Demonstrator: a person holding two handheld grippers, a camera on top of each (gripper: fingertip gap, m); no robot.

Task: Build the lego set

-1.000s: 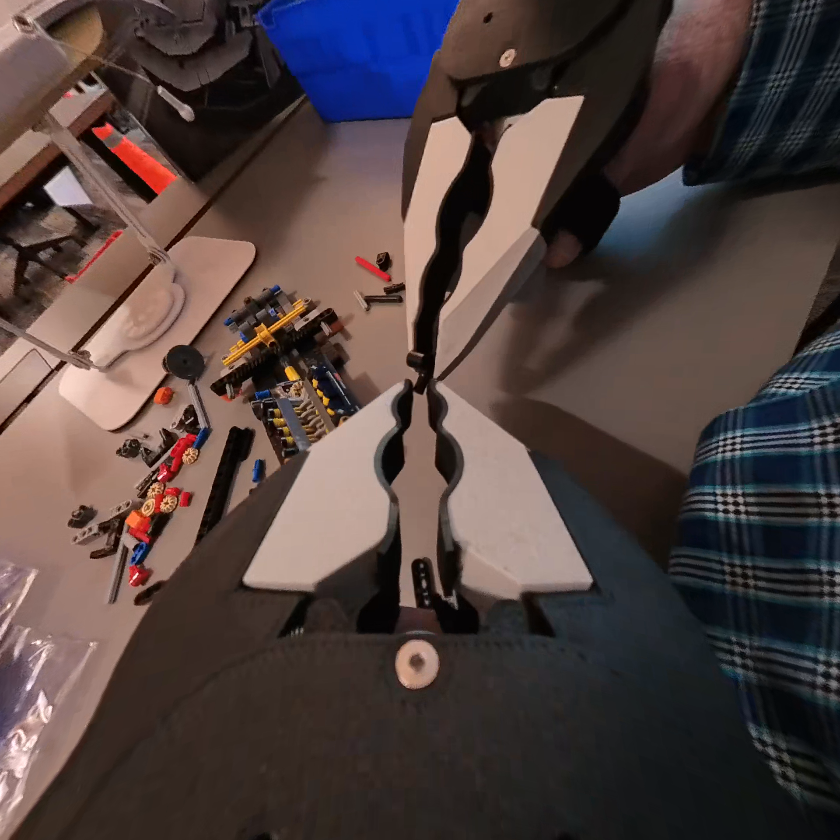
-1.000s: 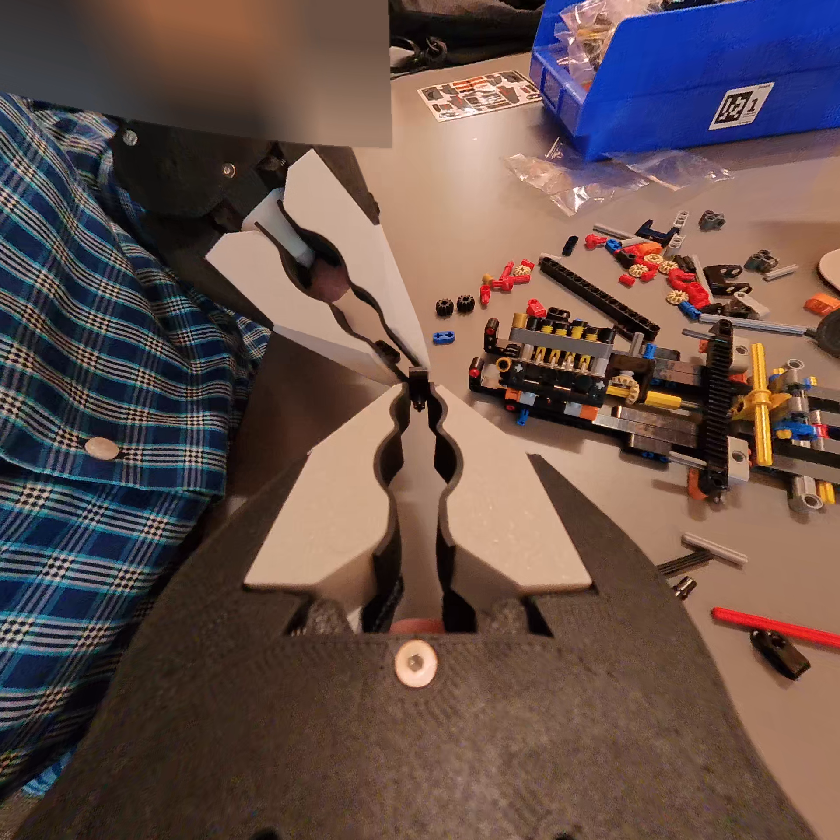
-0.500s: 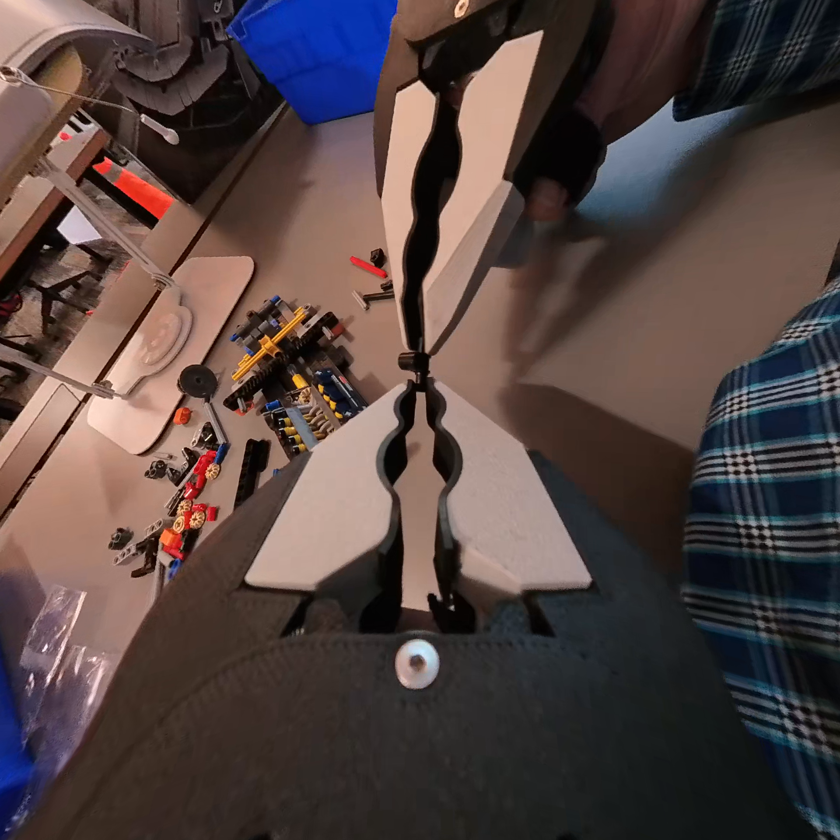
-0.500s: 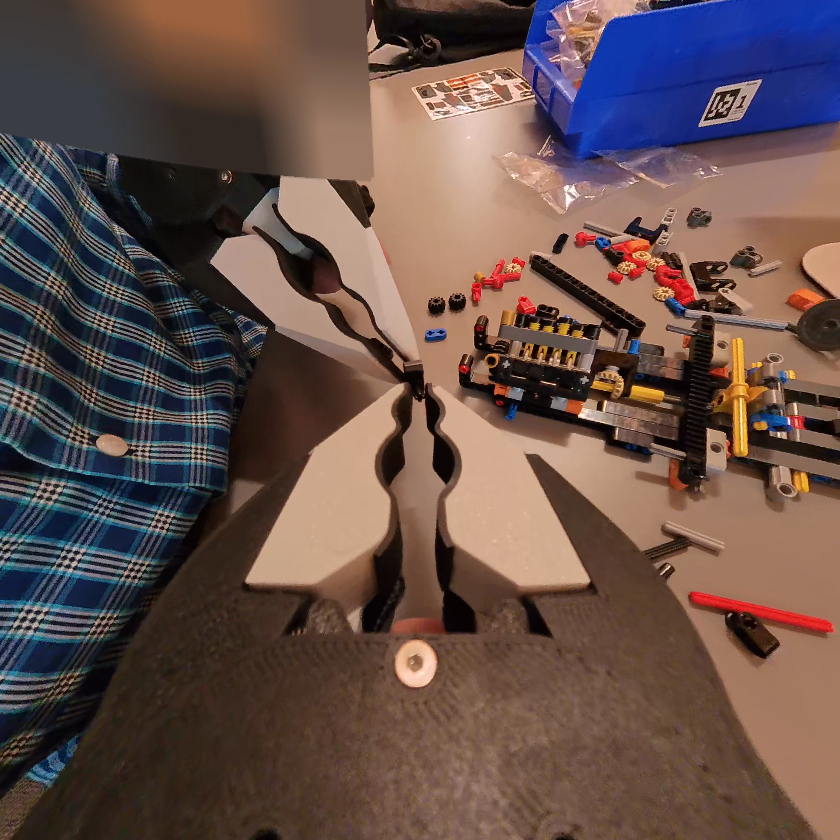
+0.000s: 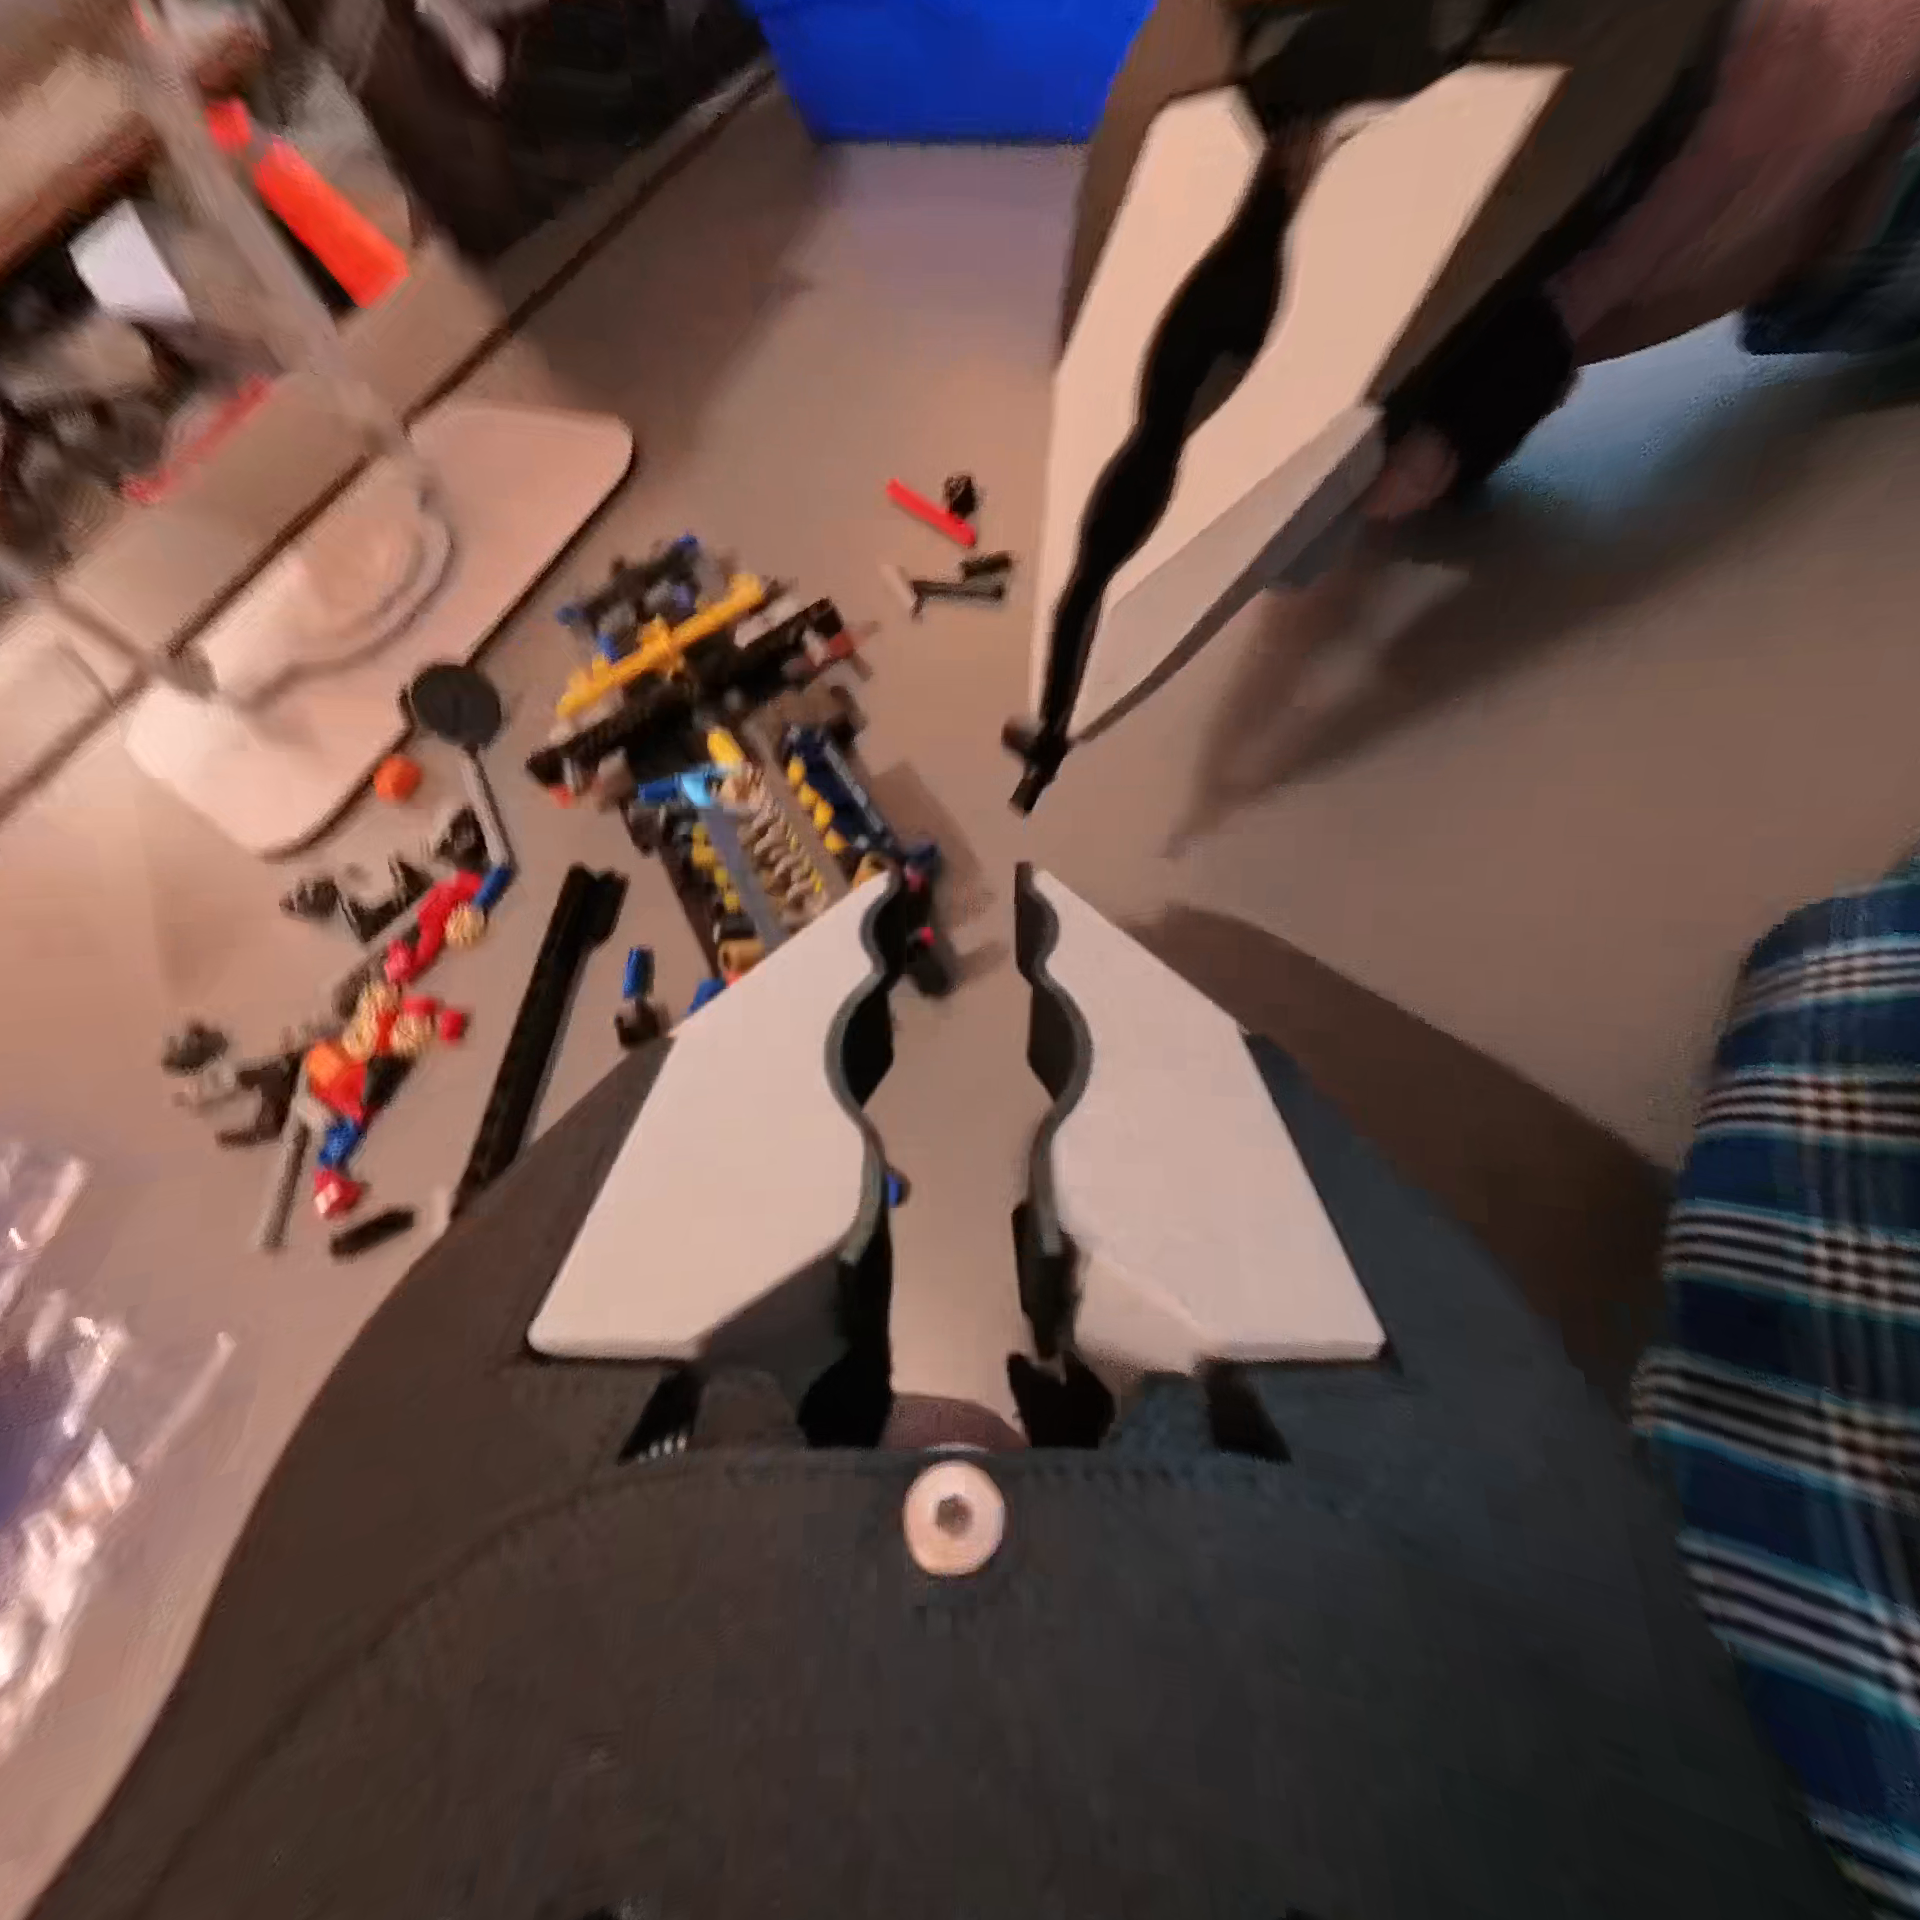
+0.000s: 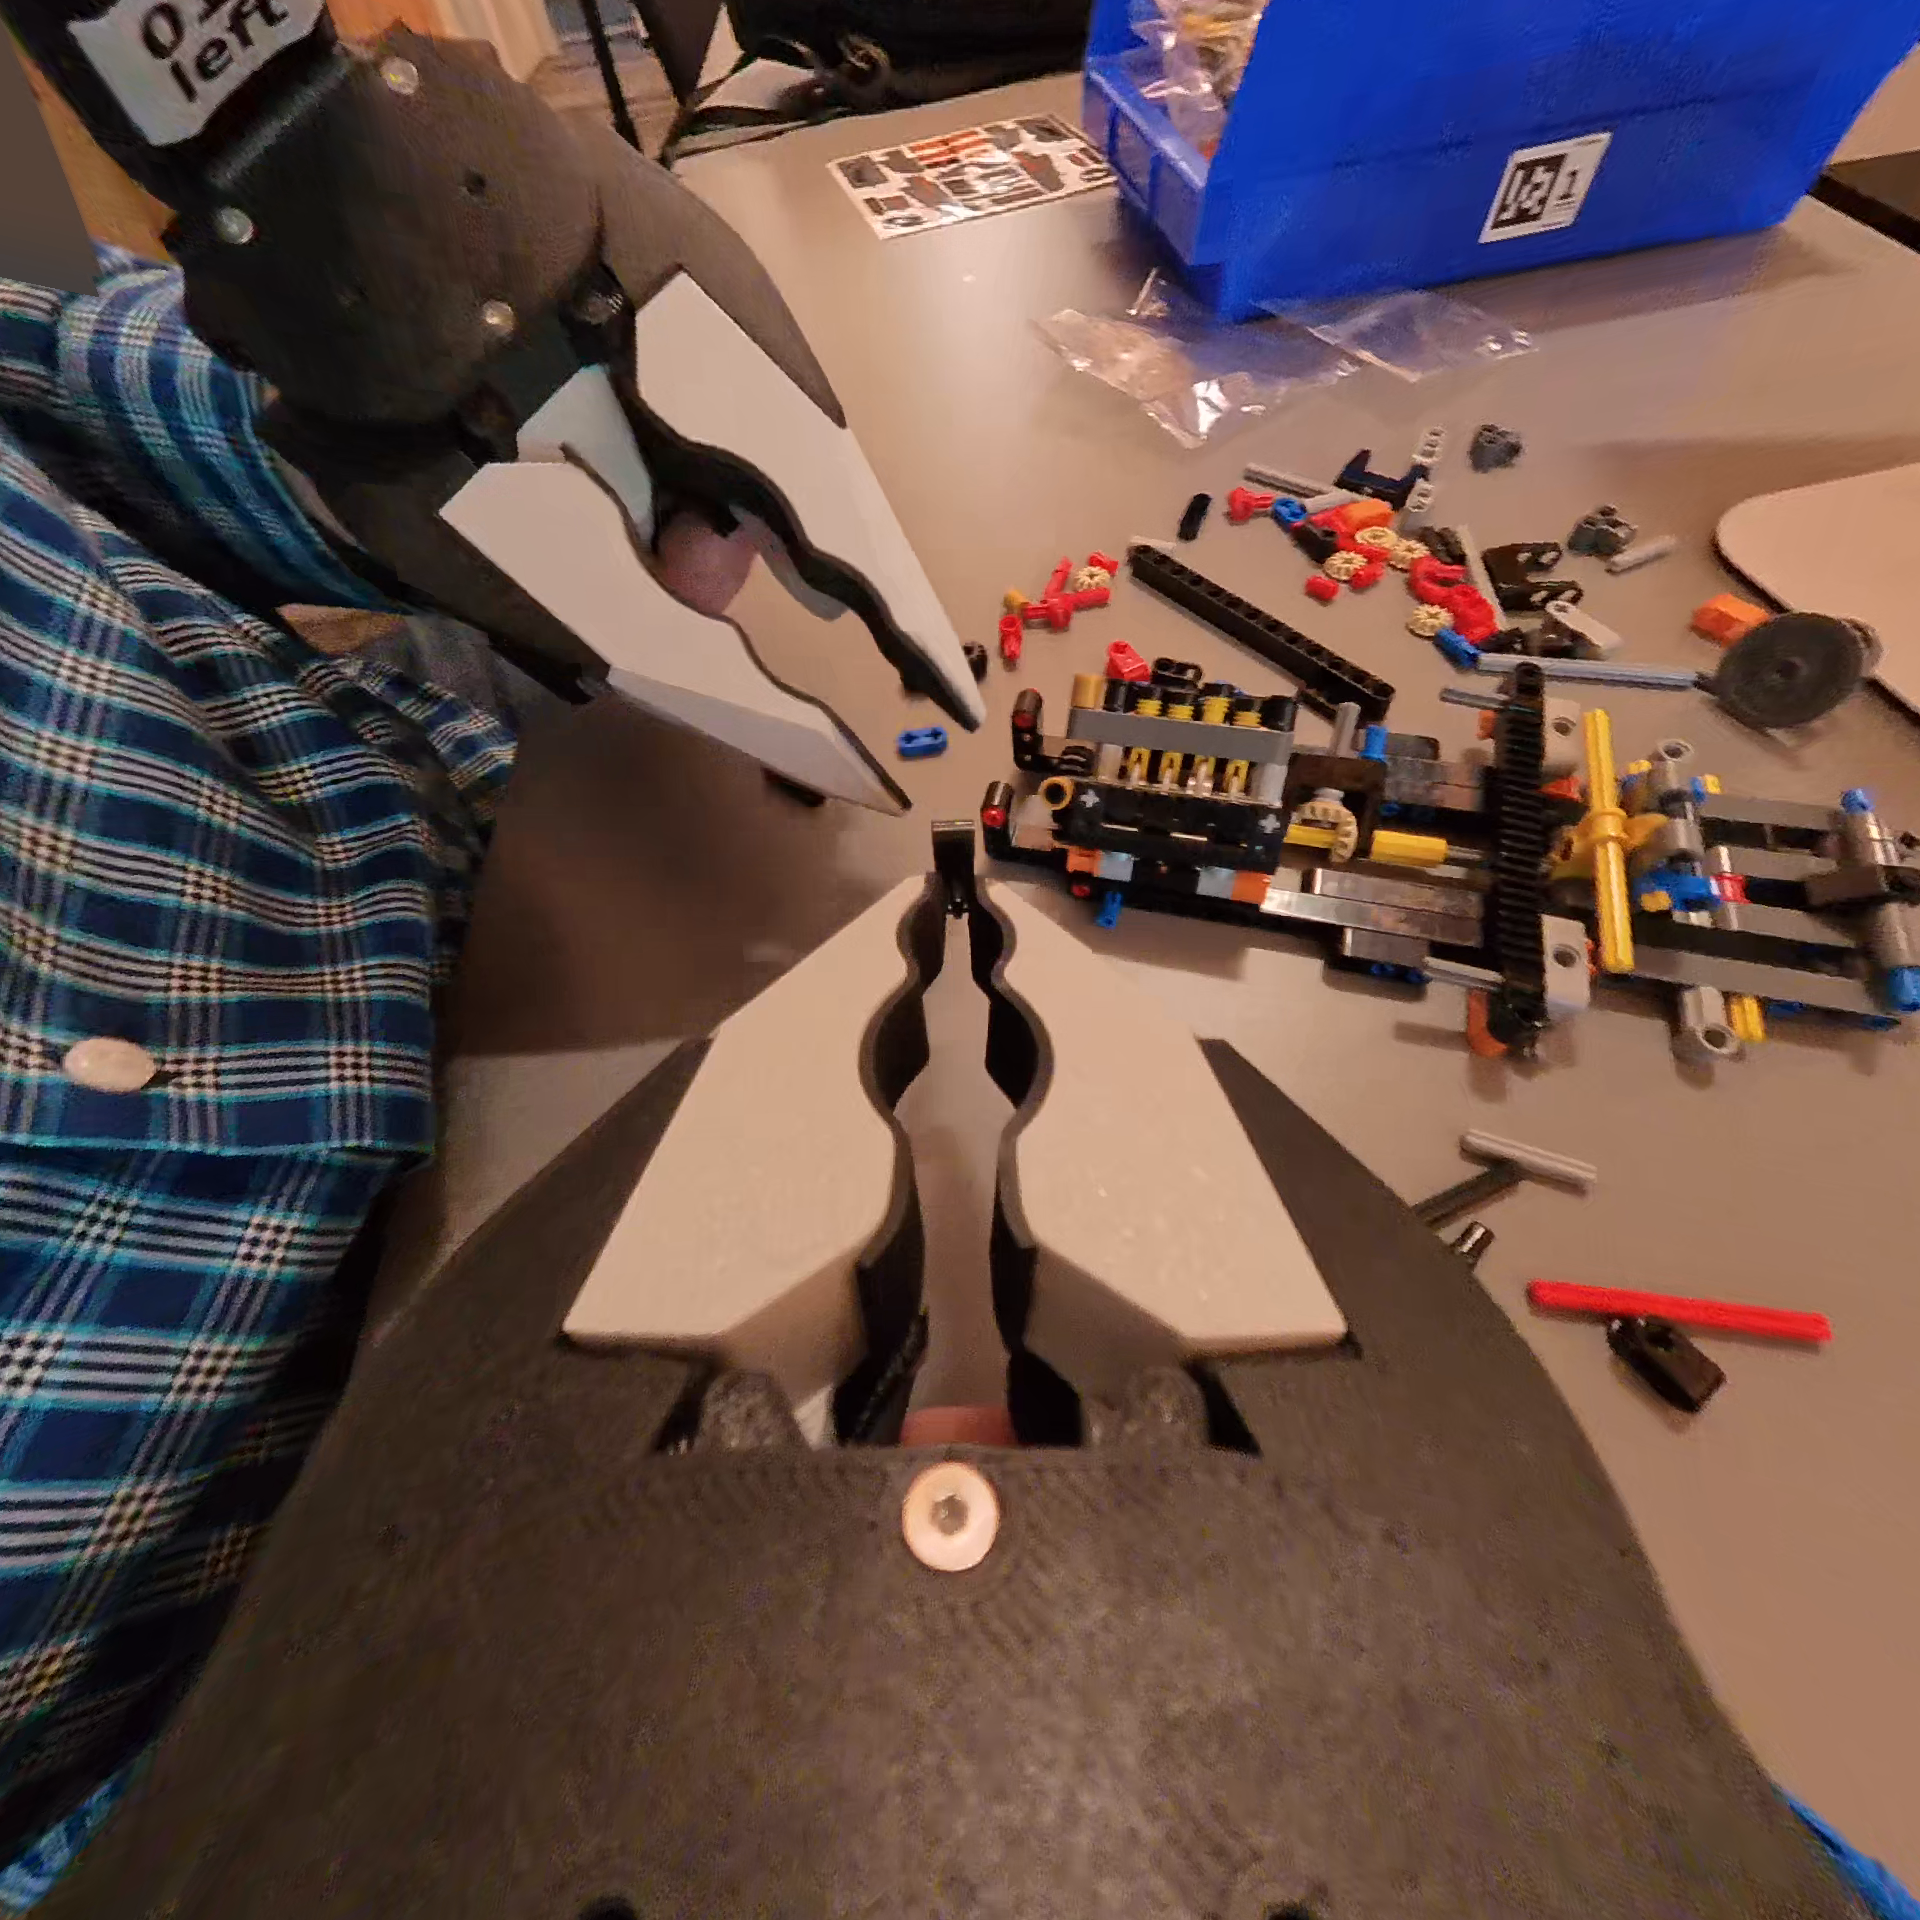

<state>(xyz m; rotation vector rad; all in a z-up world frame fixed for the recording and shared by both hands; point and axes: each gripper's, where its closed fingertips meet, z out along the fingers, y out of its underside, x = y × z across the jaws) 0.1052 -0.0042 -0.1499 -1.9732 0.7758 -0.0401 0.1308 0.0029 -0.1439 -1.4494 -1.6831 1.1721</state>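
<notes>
Grey tabletop (image 6: 1039, 343) carries the whole work area, with the person's blue plaid shirt (image 6: 208, 831) at its near edge.

Nearest in the right wrist view, our right gripper (image 6: 961, 899) is clenched on a small black lego pin (image 6: 951, 852), which projects from between the white fingertips. Our left gripper (image 5: 956, 883) stands released, with a clear gap between its tips and nothing held. Half a second earlier both grippers met tip to tip on this pin; the left has since let go and drawn apart, so in the left wrist view the pin (image 5: 1034, 764) hangs from the right gripper (image 5: 1049, 732) alone.

Just beyond the pin lies the partly built black, grey and yellow lego chassis (image 6: 1403, 852), flat on the table. Near it rest a long black studded beam (image 6: 1257, 629), a red axle rod (image 6: 1678, 1311) and a scatter of small red, tan and black loose parts (image 6: 1392, 566). Farther off sit a crumpled clear plastic bag (image 6: 1226, 364), a blue plastic bin (image 6: 1507, 135) and a printed sticker sheet (image 6: 971, 171).
</notes>
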